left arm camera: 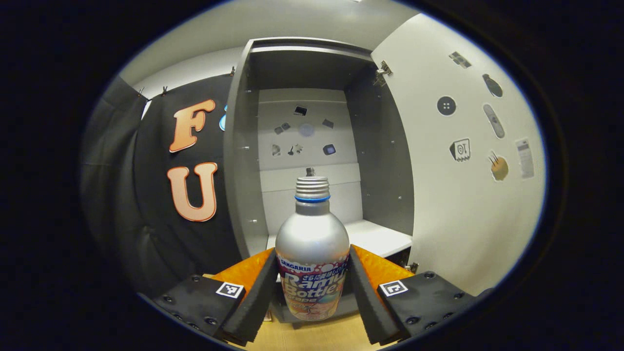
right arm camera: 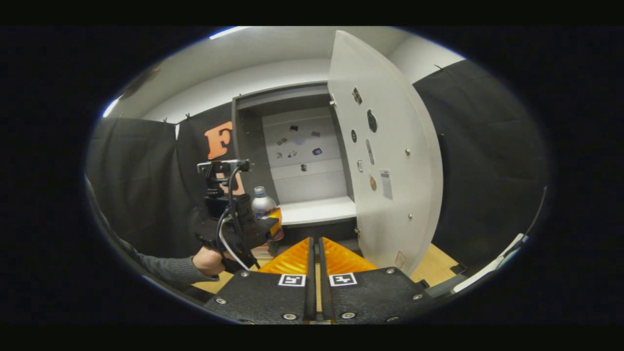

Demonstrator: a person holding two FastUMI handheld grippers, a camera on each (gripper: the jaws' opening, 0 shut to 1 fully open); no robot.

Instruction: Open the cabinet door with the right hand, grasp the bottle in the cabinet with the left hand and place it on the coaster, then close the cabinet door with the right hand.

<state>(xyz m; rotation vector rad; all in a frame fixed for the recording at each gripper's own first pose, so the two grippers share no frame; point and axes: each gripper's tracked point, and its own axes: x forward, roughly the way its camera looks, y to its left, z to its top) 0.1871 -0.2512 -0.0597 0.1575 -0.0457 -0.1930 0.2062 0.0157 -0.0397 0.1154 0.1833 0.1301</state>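
A silver bottle (left arm camera: 312, 229) with a threaded neck, a blue ring and a printed label stands upright between the pads of my left gripper (left arm camera: 312, 256), which is shut on its lower body. It is out in front of the open cabinet (left arm camera: 307, 122), above the wooden table (left arm camera: 317, 336). In the right gripper view the bottle (right arm camera: 263, 201) and my left gripper (right arm camera: 270, 225), held by a hand (right arm camera: 208, 261), are left of the cabinet's shelf (right arm camera: 317, 210). My right gripper (right arm camera: 316, 240) is shut on nothing, low in front of the open white door (right arm camera: 390, 161).
The white cabinet door (left arm camera: 468, 195) swings out to the right and carries several stickers. More stickers dot the cabinet's back wall (left arm camera: 304, 136). Black cloth (right arm camera: 487, 161) hangs on both sides of the cabinet. A grey sleeve (right arm camera: 165, 270) reaches in from the left.
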